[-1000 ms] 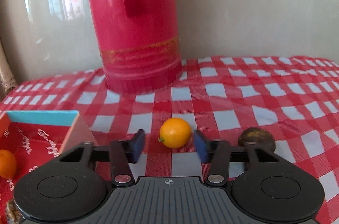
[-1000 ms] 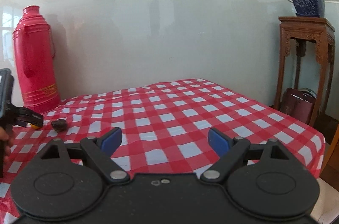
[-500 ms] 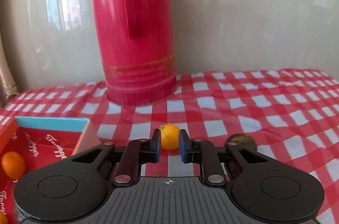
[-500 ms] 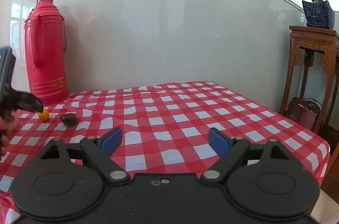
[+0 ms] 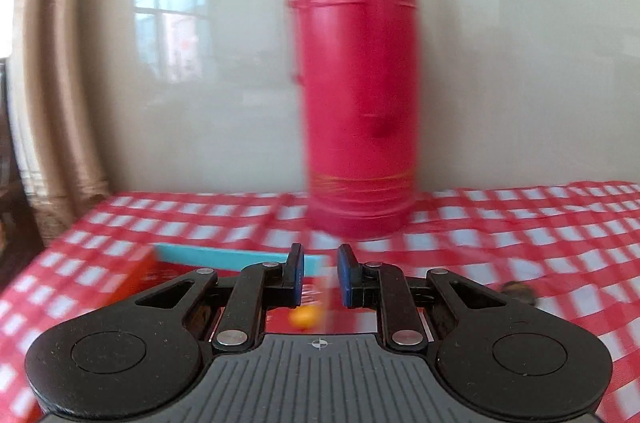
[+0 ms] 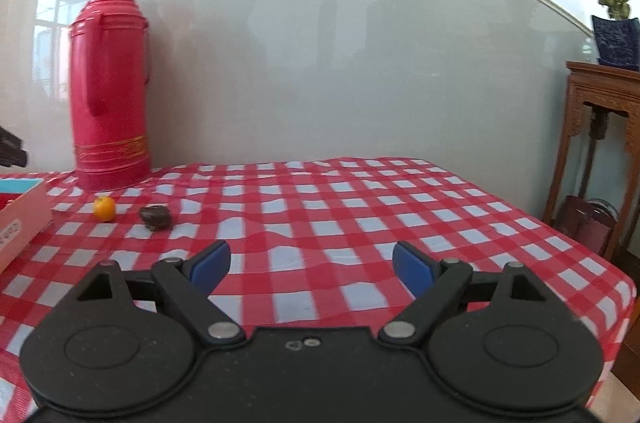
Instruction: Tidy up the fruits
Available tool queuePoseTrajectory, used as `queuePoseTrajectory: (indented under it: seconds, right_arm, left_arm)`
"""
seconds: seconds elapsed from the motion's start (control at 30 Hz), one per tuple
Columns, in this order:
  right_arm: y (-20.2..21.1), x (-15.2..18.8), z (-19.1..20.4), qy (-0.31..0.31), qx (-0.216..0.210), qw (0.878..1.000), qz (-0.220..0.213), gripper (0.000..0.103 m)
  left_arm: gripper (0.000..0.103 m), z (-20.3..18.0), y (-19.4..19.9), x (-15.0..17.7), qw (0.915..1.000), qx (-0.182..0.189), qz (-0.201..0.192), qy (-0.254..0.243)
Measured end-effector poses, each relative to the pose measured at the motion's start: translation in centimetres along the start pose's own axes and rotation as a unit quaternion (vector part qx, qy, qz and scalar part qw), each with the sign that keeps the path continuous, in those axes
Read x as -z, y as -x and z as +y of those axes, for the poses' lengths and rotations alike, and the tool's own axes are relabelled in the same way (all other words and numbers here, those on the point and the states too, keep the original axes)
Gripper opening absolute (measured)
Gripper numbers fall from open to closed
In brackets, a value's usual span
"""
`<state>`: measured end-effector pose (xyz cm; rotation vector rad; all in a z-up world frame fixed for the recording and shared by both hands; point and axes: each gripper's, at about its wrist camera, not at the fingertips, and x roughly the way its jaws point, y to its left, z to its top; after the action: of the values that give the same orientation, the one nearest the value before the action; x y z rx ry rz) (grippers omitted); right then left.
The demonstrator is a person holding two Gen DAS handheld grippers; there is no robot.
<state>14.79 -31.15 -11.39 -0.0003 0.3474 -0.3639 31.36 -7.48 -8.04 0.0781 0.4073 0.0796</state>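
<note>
the left hand-held gripper (image 5: 320, 275) hangs above the near wall of the box (image 5: 224, 255), its blue pads a narrow gap apart with nothing between them. the left view is blurred. an orange (image 6: 104, 208) sits on the checked bench (image 6: 360, 207) just right of the box (image 6: 24, 219) and near the flask (image 6: 110, 87), with a dark fruit (image 6: 156, 217) just beside it on the right. the right hand-held gripper (image 6: 311, 265) hovers wide open and empty, well apart from both fruits.

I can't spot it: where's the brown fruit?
The brown fruit lies at left in the right wrist view, just right of the small orange, near the red thermos.
</note>
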Motion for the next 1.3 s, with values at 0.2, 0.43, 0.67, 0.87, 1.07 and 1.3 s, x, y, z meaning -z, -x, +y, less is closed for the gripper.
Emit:
queuePoseTrajectory:
  seconds: [0.2, 0.43, 0.67, 0.87, 1.07, 1.3]
  right_arm:
    - [-0.2, -0.1, 2.6, 0.011, -0.044, 0.999, -0.003, 0.082]
    - [-0.7, -0.1, 6.0, 0.021, -0.084, 0.996, 0.008, 0.082]
    - [0.2, 0.1, 6.5, 0.049, -0.091, 0.995, -0.007, 0.082]
    - [0.7, -0.4, 3.6, 0.02, -0.076, 0.997, -0.018, 0.082]
    - [1.2, -0.8, 1.2, -0.002, -0.077, 0.997, -0.031, 0.082]
    - [1.2, -0.9, 0.7, -0.016, -0.091, 0.995, -0.03, 0.082]
  left_arm:
    - [0.019, 6.0, 0.9, 1.9, 0.9982, -0.054, 0.023, 0.009]
    - [0.02, 10.4, 1.4, 3.2, 0.9962, -0.046, 0.049, 0.055]
    - [0.071, 1.9, 1.3, -1.0, 0.9962, 0.083, 0.023, -0.005]
    - [0.093, -6.7, -1.0, -0.4, 0.9927, 0.103, 0.007, -0.062]
    - [0.076, -8.4, -5.4, 1.2, 0.9948, 0.067, 0.053, -0.056]
    - [0.068, -9.7, -7.6, 1.7, 0.9929, 0.083, 0.066, -0.054]
